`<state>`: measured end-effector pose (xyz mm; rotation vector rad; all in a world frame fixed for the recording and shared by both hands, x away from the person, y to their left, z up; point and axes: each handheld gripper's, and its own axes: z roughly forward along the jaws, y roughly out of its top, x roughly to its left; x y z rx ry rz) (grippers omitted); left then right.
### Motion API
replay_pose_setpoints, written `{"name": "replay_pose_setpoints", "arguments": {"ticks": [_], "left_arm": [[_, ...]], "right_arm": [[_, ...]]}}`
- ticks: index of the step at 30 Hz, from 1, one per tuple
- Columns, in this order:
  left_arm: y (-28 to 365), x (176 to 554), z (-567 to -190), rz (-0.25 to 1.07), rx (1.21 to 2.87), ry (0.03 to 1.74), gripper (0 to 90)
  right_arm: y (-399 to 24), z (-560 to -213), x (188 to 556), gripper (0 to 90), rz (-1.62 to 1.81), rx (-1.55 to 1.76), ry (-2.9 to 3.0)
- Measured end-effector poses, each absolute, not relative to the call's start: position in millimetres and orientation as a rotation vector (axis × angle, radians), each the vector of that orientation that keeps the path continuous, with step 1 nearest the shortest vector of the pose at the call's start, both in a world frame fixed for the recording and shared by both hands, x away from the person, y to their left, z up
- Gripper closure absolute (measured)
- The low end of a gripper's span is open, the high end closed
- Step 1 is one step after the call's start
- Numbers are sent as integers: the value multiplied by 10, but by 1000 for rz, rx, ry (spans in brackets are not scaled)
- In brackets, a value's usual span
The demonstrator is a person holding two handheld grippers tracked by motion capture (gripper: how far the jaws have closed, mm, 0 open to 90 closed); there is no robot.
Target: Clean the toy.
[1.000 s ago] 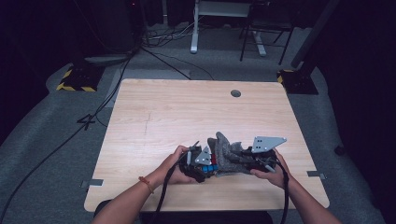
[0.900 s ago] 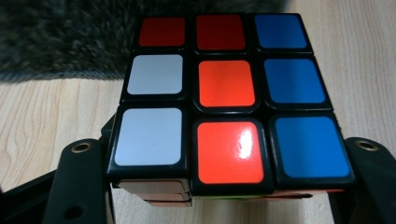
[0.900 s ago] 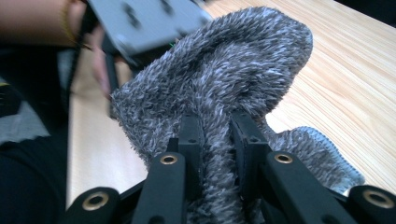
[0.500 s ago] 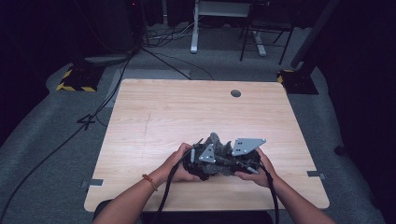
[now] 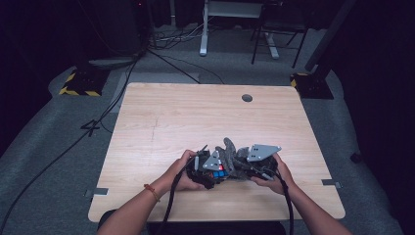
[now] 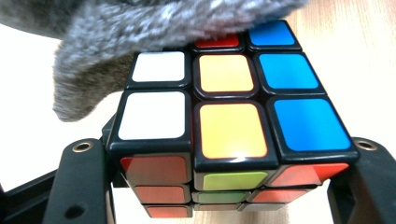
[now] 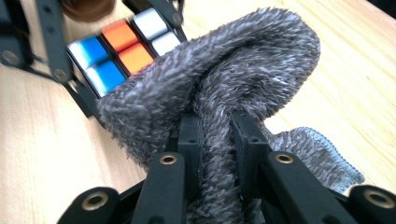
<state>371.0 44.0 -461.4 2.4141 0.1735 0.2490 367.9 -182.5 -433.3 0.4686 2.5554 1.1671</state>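
Note:
A colour puzzle cube (image 6: 229, 126) sits between the jaws of my left gripper (image 6: 224, 186), which is shut on its sides; white, yellow and blue tiles face up. My right gripper (image 7: 217, 135) is shut on a fold of fluffy grey cloth (image 7: 243, 70). The cloth lies against the cube (image 7: 114, 51) and drapes over its far edge. In the high view both grippers meet near the table's front middle: the left gripper (image 5: 208, 171) with the cube (image 5: 219, 171), and the right gripper (image 5: 252, 164) with the cloth (image 5: 230, 152).
The wooden table (image 5: 195, 117) has a round cable hole (image 5: 247, 98) near its far edge. Cables trail from both grippers over the front edge. On the floor behind stand a white desk frame (image 5: 203, 29) and yellow-black striped bases (image 5: 78, 83).
My right gripper has carried the cloth left, up against the cube in the left gripper. The left hand has stayed in place.

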Motion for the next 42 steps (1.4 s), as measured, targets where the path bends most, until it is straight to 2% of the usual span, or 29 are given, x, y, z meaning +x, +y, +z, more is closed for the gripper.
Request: {"name": "replay_pose_setpoints", "arguments": {"ticks": [10, 17, 24, 32, 42], "left_arm": [[267, 3654, -4627, 279, 2451, 121, 337], [318, 3648, -4594, 303, 2450, 120, 337], [444, 3637, -4466, 306, 2361, 140, 336], [526, 3587, -4343, 299, 2262, 112, 336], [461, 3610, -4400, 320, 2303, 116, 328]], "right_arm": [[-1541, -4195, 3481, 760, 1194, 298, 2550], [-1702, -4235, 3564, 761, 1169, 369, 2521], [-1930, -4306, 3652, 761, 1244, 479, 2534], [-1898, -4329, 3637, 762, 1316, 458, 2558], [-1911, -4231, 3566, 765, 1476, 411, 2508]]}}
